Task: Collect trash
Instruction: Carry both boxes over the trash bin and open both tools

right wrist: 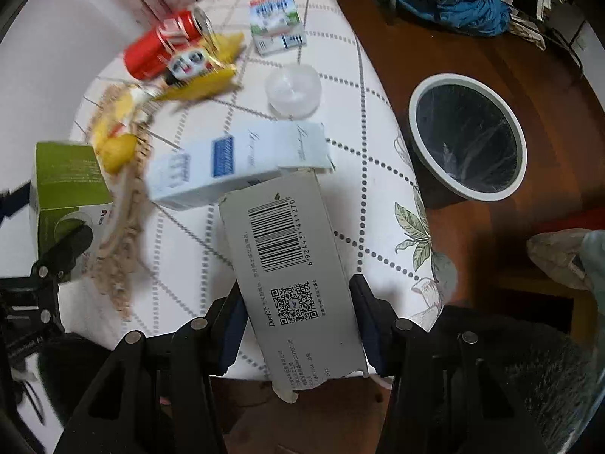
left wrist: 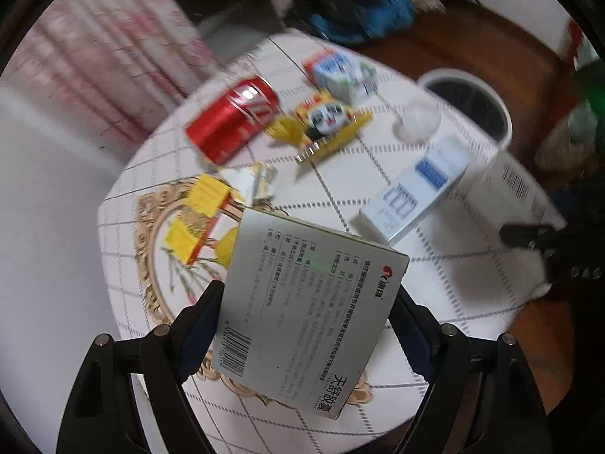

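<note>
A silver box (left wrist: 306, 314) is sitting tilted between the fingers of the left gripper (left wrist: 306, 325), which is clamping it on both long sides above the near part of the table (left wrist: 453, 265); in the right wrist view the same box is showing a green face at the left edge (right wrist: 68, 185). The right gripper (right wrist: 298, 314) is gripping a grey box (right wrist: 291, 261) with a barcode and QR code, its fingers pressing in on either side, over the table's near edge. Just beyond the grey box a white-and-blue carton (right wrist: 234, 162) is lying flat. Farther back, a clear round lid (right wrist: 293, 89) is resting near a small milk carton (right wrist: 276, 22), and a red can (left wrist: 234, 119) is lying on its side touching a yellow wrapper (left wrist: 325, 125) with a panda face. Yellow scraps (left wrist: 200, 219) are lying over a gold-patterned ring on the cloth. Off the table, on the brown floor (right wrist: 416, 38), a white-rimmed bin (right wrist: 467, 138) with a dark liner is standing well apart from both held boxes. A blue bundle (right wrist: 453, 0) is lying farther off.
</note>
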